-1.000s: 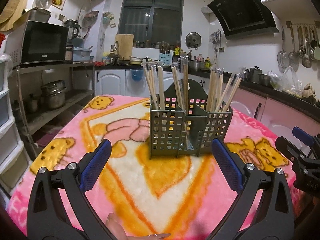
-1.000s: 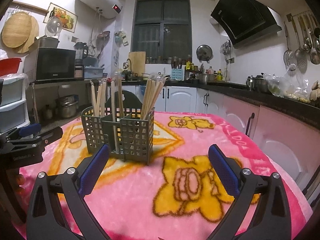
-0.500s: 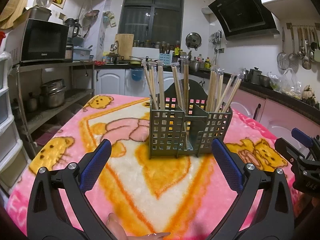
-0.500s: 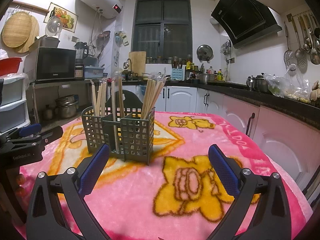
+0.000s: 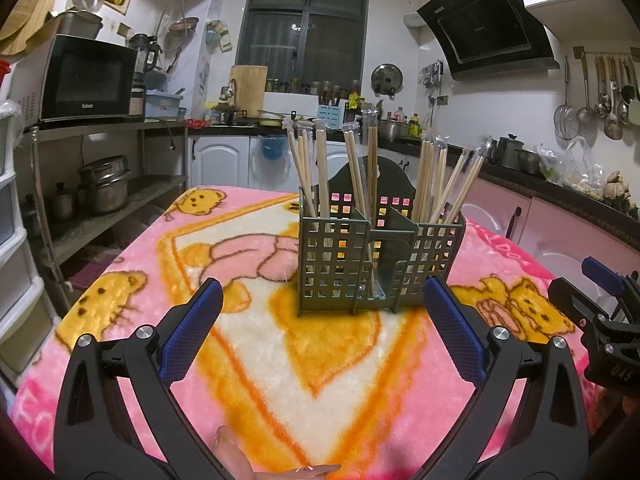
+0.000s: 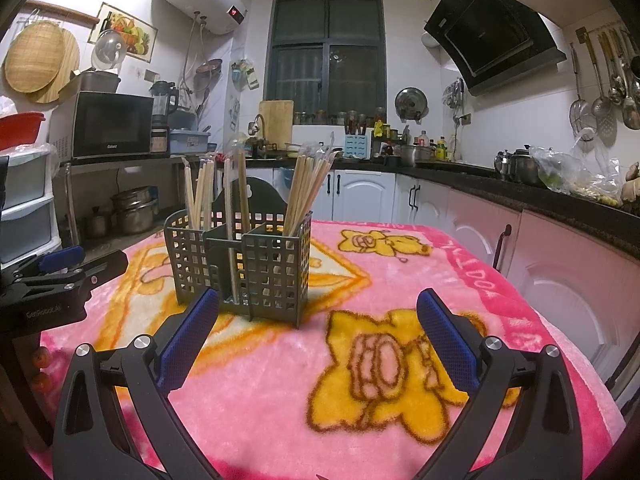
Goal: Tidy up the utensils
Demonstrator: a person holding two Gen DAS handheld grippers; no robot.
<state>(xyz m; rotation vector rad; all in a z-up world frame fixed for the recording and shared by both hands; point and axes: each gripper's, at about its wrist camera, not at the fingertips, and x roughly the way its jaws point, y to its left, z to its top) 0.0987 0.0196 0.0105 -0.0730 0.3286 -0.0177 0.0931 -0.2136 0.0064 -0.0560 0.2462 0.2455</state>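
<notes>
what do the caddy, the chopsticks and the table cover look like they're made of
Caddy: likely moulded plastic, matte grey-green, with a uniform square grid of holes and thin walls.
Chopsticks: pale wood or bamboo, unvarnished by the look; several have clear plastic sleeves, crinkled at the tips.
Table cover: plush fleece-type fabric, with a fuzzy nap and a soft sheen, printed with cartoon bears.

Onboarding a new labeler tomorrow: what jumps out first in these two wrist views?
The grey lattice utensil caddy standing upright mid-table, its compartments bristling with wrapped wooden chopsticks. Under it, the loud pink blanket with yellow cartoon bears covers the whole table. In the foreground, the left gripper and right gripper both hang open and empty short of the caddy, blue pads spread wide.
</notes>
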